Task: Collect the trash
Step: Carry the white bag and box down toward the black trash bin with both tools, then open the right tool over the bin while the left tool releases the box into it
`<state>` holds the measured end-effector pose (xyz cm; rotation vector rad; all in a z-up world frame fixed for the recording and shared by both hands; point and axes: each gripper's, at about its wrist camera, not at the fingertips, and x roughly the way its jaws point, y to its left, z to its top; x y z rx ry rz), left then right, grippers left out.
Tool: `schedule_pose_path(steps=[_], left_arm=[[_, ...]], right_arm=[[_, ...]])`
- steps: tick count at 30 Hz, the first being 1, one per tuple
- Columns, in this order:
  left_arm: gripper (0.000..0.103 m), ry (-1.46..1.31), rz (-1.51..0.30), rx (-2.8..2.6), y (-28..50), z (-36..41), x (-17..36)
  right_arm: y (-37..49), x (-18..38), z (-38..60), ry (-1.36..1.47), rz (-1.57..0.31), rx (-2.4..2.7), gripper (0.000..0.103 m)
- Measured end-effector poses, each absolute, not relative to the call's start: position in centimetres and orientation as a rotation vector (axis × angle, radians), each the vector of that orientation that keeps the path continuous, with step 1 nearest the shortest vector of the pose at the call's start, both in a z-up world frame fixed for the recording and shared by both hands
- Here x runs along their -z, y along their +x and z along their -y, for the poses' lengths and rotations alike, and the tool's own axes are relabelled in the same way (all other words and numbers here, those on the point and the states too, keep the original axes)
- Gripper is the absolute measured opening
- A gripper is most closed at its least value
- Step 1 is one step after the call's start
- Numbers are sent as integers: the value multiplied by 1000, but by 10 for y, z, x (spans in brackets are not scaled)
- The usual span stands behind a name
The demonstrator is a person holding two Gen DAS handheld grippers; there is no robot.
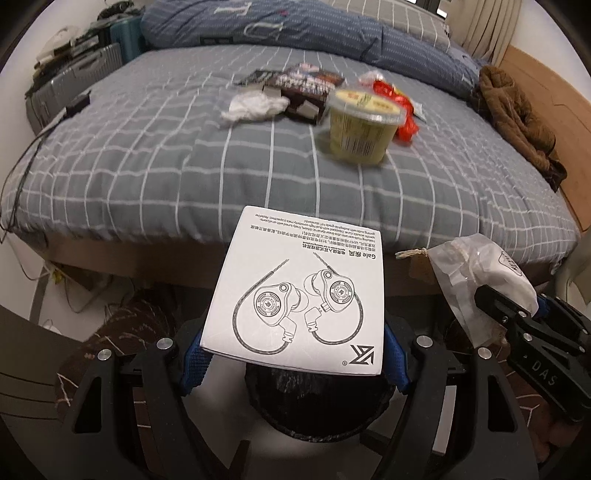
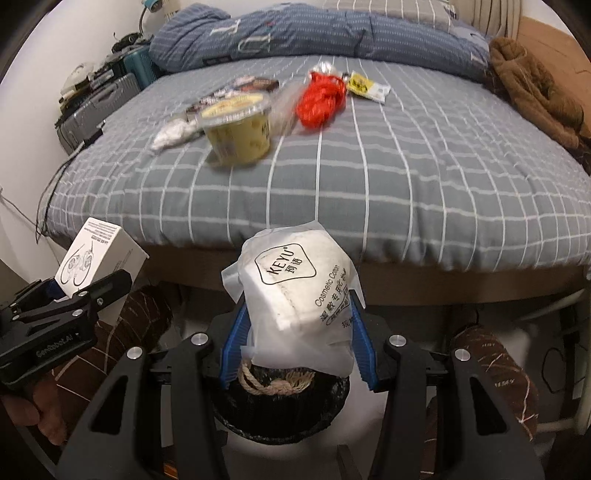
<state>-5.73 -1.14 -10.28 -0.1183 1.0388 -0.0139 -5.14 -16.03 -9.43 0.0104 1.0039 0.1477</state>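
My left gripper point(image 1: 295, 354) is shut on a white earphone box point(image 1: 299, 291) and holds it over a black-lined trash bin point(image 1: 314, 406) on the floor. My right gripper point(image 2: 299, 347) is shut on a clear bag of cosmetic cotton pads point(image 2: 299, 291), also above the bin point(image 2: 280, 406). On the bed lie a yellow-green lidded cup point(image 1: 360, 125), a crumpled white tissue point(image 1: 253, 105), a dark snack wrapper point(image 1: 303, 85), a red plastic bag point(image 2: 321, 98) and a yellow-white packet point(image 2: 367, 86).
The grey checked bed point(image 1: 184, 166) fills the view ahead, with a blue duvet point(image 2: 314, 33) at its head. A brown jacket point(image 1: 517, 118) lies at the right edge. Suitcases point(image 1: 74, 81) stand at the left. Cables point(image 1: 18, 184) hang off the bed's left side.
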Motion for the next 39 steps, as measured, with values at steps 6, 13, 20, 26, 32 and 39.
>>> schedule_pose_path(steps=[6,13,20,26,32,39], left_arm=[[73,-113,-1089,20,-57,13,133],[73,-102,-1152,16,-55,13,169],[73,-120,-1212,4,-49,7,198],[73,-126,-1257,-15,-41,2,219],[73,-136,-1284,-20,-37,-1,232],[73,-112,-1307,-21,-35,6,238]], right_arm=[[-50,130,161,48,-1088,-162,48],[-48,167,156,36,-1171,-165,48],[-41,197,151,38,-1249,-177,48],[-35,222,141,34,-1320,-198,48],[-36,230,129,9,-1346,-229,54],[-34,227,140,-3,-1329,-191,73]])
